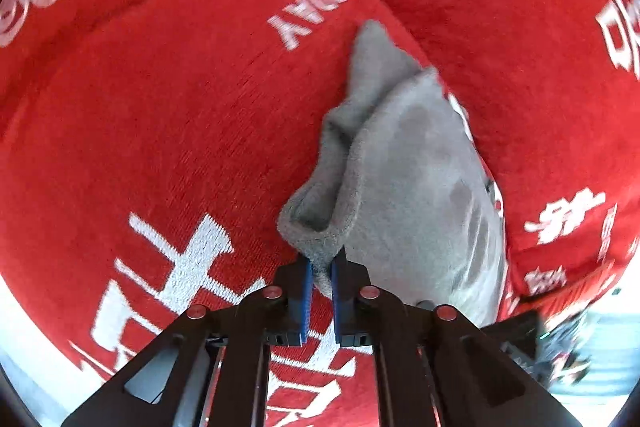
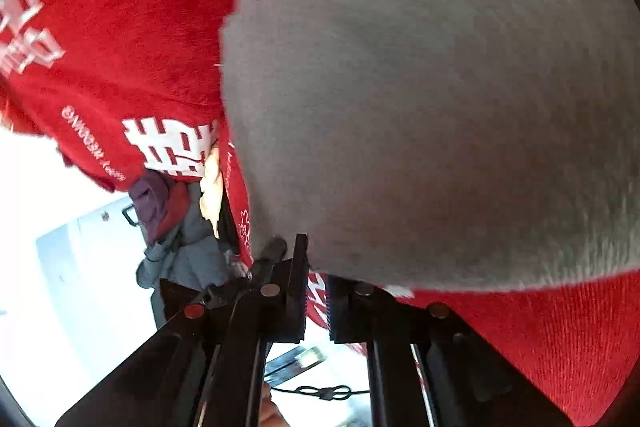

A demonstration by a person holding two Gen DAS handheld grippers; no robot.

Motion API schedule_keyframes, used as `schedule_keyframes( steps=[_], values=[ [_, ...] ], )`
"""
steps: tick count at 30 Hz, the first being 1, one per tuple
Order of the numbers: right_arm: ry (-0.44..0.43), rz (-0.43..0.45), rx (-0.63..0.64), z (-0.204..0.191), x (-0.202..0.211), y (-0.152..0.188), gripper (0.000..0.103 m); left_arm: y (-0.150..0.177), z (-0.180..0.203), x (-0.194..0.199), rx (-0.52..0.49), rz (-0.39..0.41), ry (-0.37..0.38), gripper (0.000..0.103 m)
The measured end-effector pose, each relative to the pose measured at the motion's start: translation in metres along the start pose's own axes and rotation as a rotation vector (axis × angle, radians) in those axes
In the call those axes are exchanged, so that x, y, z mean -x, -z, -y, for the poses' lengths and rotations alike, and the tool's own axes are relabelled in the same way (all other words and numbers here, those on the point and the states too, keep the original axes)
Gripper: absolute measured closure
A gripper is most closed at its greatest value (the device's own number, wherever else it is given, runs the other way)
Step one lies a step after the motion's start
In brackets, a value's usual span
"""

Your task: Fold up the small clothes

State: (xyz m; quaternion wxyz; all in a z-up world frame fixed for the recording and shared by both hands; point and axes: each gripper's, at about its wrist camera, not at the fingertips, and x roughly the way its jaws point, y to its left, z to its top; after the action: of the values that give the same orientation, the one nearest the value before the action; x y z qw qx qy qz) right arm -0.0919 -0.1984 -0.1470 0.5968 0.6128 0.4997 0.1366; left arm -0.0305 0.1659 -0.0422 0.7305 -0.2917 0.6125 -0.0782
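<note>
Pinching the grey garment [image 1: 404,163] in my left hand-held gripper [image 1: 322,281], clamped on its near edge; my right hand-held gripper [image 2: 318,267] looks clamped under the hem. I'd lift both evenly above the red cover [image 1: 160,131].

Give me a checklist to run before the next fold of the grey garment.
1. Left gripper shut on the grey garment: ok, an edge is pinched between the jaws.
2. Right gripper gripping cloth: cannot tell, the garment hides the jaw tips.
3. Garment lying flat: not ok, it is bunched and folded over near the left gripper.
4. Garment over the red blanket: ok.
5. Pile of clothes apart from the garment: ok.
</note>
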Motion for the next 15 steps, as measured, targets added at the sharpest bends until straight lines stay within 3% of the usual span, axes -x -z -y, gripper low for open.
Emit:
schedule_keyframes(
  steps=[3, 6, 12, 15],
  values=[
    [0.083, -0.026, 0.114, -0.013, 0.005, 0.009, 0.096, 0.006, -0.006, -0.001, -0.014, -0.012, 0.000, 0.094],
    [0.169, -0.048, 0.106, 0.002, -0.001, 0.015, 0.096, 0.009, -0.027, -0.010, 0.057, -0.036, 0.011, 0.094],
    [0.188, -0.052, 0.108, 0.011, -0.004, 0.018, 0.097, 0.007, -0.035, -0.002, 0.059, -0.049, 0.010, 0.093],
    [0.206, -0.063, 0.112, 0.006, -0.007, 0.016, 0.096, 0.006, -0.032, 0.003, 0.034, -0.045, -0.048, 0.072]
  ],
)
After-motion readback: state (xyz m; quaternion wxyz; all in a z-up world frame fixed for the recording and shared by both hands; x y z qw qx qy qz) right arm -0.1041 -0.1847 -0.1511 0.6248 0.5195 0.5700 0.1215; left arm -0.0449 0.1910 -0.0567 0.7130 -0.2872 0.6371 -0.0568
